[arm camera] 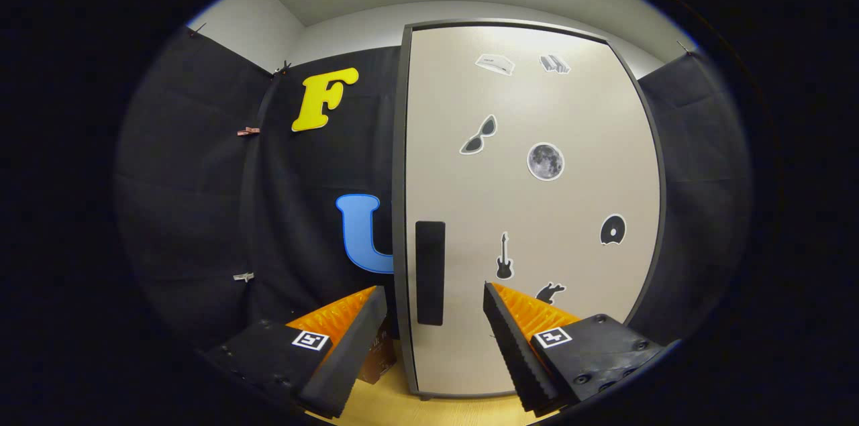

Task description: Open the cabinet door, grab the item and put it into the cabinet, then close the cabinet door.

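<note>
Cabinet door [537, 211] standing closed; tool [435, 295] hanging spread, handle [430, 273] at 12 o'clock between fingers. Advancing straight, pinching handle squarely before pulling seems best.

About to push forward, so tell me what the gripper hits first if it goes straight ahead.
The open gripper points at the closed cabinet door, and its dark upright handle sits between the fingers, so it would likely meet the handle first. How far off it is, I can't tell.
</note>
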The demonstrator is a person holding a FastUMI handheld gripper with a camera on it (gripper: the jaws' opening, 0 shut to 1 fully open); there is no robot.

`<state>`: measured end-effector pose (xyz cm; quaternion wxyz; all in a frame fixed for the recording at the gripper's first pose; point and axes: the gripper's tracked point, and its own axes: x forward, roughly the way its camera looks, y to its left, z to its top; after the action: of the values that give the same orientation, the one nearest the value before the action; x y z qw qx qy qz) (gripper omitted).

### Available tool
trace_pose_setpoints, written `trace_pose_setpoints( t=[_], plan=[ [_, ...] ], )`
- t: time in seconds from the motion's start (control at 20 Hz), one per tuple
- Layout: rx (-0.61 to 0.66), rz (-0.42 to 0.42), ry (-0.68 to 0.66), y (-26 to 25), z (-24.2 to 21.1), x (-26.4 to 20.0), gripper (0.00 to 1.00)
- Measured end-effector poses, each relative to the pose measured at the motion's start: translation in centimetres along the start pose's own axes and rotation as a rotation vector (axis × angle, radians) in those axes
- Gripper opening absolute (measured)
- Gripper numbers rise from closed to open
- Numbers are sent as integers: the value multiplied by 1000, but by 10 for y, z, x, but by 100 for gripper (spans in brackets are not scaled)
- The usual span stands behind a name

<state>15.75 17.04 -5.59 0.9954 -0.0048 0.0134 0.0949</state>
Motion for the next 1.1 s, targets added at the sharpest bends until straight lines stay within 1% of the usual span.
trace_pose_setpoints(
  t=[0.3,0.4,0.55,0.6,0.65,0.7,0.75,0.8,0.9,0.95,1.0,1.1],
  plan=[
    [-28,-67,-1,-1,-12,39,94],
    [-31,-82,3,-1,-17,48,91],
    [-24,-105,17,-2,-24,62,89],
    [-32,-103,21,0,-25,67,80],
    [-48,-125,19,-4,-25,69,75],
    [-56,-123,11,-1,-23,72,60],
    [-66,-131,9,0,-24,74,55],
    [-71,-118,9,4,-23,74,49],
    [-80,-145,7,3,-23,76,42],
    [-82,-152,5,2,-23,76,42],
    [-79,-152,4,2,-22,76,34],
    [-80,-147,6,3,-22,77,34]
  ],
)
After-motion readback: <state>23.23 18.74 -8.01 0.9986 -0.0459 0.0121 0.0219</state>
